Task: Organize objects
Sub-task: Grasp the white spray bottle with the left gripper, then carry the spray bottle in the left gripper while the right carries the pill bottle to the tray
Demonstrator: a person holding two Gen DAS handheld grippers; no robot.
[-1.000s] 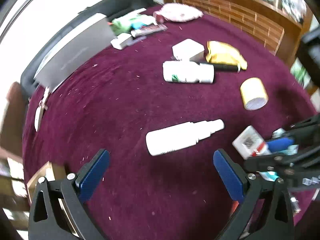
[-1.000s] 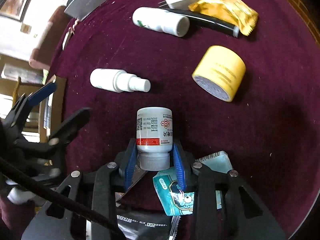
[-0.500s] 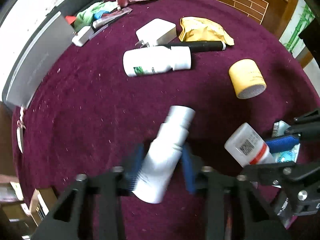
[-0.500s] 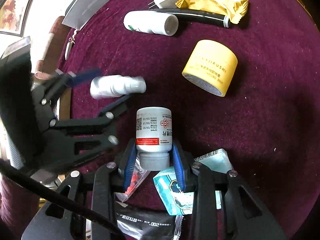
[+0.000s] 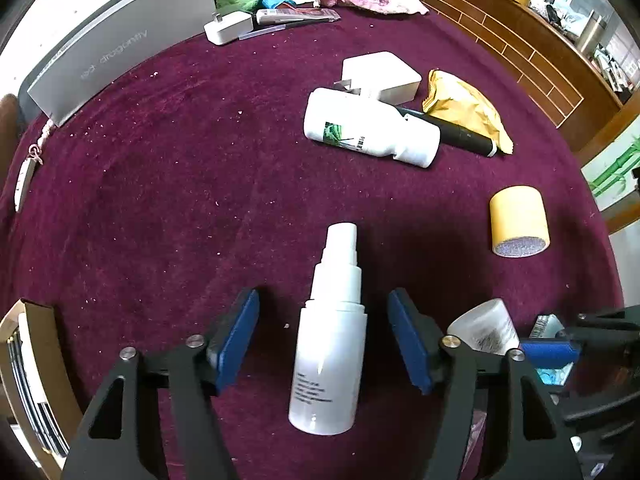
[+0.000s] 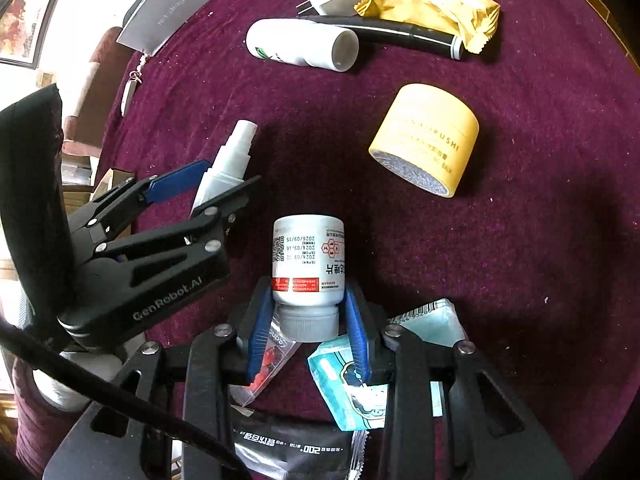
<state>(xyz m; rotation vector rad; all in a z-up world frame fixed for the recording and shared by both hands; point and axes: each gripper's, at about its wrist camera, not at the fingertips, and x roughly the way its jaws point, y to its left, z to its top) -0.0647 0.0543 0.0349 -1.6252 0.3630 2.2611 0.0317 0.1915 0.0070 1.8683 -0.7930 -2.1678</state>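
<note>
A white spray bottle (image 5: 332, 340) lies on the maroon tablecloth (image 5: 180, 200), nozzle pointing away. My left gripper (image 5: 322, 312) straddles it with the jaws opening; both blue pads (image 5: 236, 336) stand clear of the bottle. The right wrist view shows that bottle (image 6: 228, 164) between the left gripper's fingers (image 6: 176, 184). My right gripper (image 6: 308, 320) is shut on the cap end of a white pill bottle (image 6: 308, 256) with a red band, held just above the cloth. The pill bottle (image 5: 486, 328) also shows at the lower right of the left wrist view.
Farther off lie a yellow tape roll (image 5: 518, 216), a larger white bottle (image 5: 368, 130), a white charger (image 5: 380, 76), a yellow packet (image 5: 464, 108) and a black pen (image 5: 460, 136). A grey box (image 5: 116, 52) stands back left. Sachets (image 6: 352, 380) lie under the right gripper.
The left gripper came down, closed on the spray bottle and swung it nozzle-away, then spread its jaws off it. The right gripper kept still with the pill bottle.
</note>
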